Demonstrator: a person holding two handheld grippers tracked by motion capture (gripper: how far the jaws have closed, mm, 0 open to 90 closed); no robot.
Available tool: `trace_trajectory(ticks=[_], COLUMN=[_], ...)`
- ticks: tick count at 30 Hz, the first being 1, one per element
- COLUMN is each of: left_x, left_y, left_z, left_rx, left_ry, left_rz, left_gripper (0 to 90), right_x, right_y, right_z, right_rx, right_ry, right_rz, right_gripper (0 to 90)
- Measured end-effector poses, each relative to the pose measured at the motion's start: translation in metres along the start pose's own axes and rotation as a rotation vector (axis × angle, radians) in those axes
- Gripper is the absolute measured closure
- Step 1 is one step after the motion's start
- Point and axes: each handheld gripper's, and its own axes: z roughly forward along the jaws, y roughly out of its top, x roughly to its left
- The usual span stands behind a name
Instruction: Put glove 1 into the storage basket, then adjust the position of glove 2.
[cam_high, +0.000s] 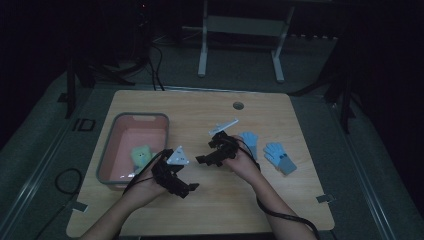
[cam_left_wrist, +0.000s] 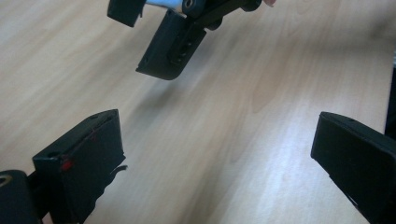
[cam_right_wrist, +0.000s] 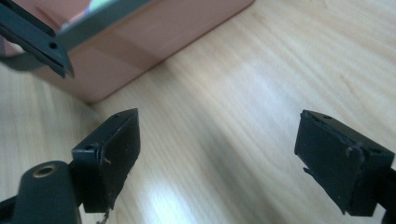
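Two released hand-held grippers, left hand-held gripper (cam_high: 192, 189) and right hand-held gripper (cam_high: 201, 160), mid-counter (cam_high: 210, 210), two blue gloves (cam_high: 280, 157) toward the right edge, one pink bin (cam_high: 107, 155) by the left edge, its green-yellow contents (cam_high: 141, 155) dim, indistinct.

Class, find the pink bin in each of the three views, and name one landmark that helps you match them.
High view: pink bin at the table's left side, beside the left tool.
Left gripper view: wooden tabletop and the other tool.
Right gripper view: bin wall at upper left.
Shared landmark: the wooden tabletop.
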Motion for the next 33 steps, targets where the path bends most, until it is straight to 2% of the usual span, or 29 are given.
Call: trace_trajectory(ticks=[3, 5, 7, 13, 19, 24, 26, 27, 29, 31, 33], left_x=[-0.006, -0.007, -0.01, -0.019, -0.027, -0.027, -0.026, -0.025, -0.026, -0.026, -0.026], left_y=[-0.002, -0.004, -0.007, -0.012, -0.019, -0.03, -0.033, -0.035, -0.037, -0.04, -0.042], left_z=[0.008, 0.013, 0.018, 0.037, 0.056, 0.069, 0.071, 0.071, 0.071, 0.071, 0.07], left_rx=[-0.017, -0.03, -0.037, -0.044, -0.071, -0.066, -0.065, -0.068, -0.065, -0.07, -0.077], left_ry=[-0.005, -0.024, -0.024, -0.078, -0.046, 0.008, 0.005, -0.004, 0.008, 0.03, 0.037], left_rz=[0.003, -0.012, -0.003, 0.025, 0.051, 0.062, 0.055, 0.05, 0.055, 0.066, 0.059], left_gripper=[2.2, 2.0, 2.1, 2.1, 2.1, 2.1, 2.1, 2.1, 2.1, 2.1, 2.1], right_x=[-0.001, -0.003, -0.006, -0.013, -0.018, -0.022, -0.025, -0.026, -0.029, -0.031, -0.035], right_y=[-0.01, -0.015, -0.021, -0.037, -0.053, -0.066, -0.072, -0.074, -0.079, -0.084, -0.088], right_z=[-0.003, -0.007, -0.01, -0.024, -0.037, -0.045, -0.049, -0.051, -0.054, -0.057, -0.061], right_rx=[0.002, 0.0, -0.006, -0.028, -0.027, -0.019, -0.036, -0.046, -0.06, -0.055, -0.061], right_ry=[-0.012, -0.021, -0.026, -0.045, -0.058, -0.076, -0.085, -0.087, -0.093, -0.091, -0.114], right_rz=[0.0, 0.006, 0.008, 0.031, 0.033, 0.046, 0.057, 0.074, 0.111, 0.105, 0.104], right_gripper=[14.2, 14.2, 14.2, 14.5, 14.4, 13.0, 11.6, 11.6, 11.6, 11.8, 17.6])
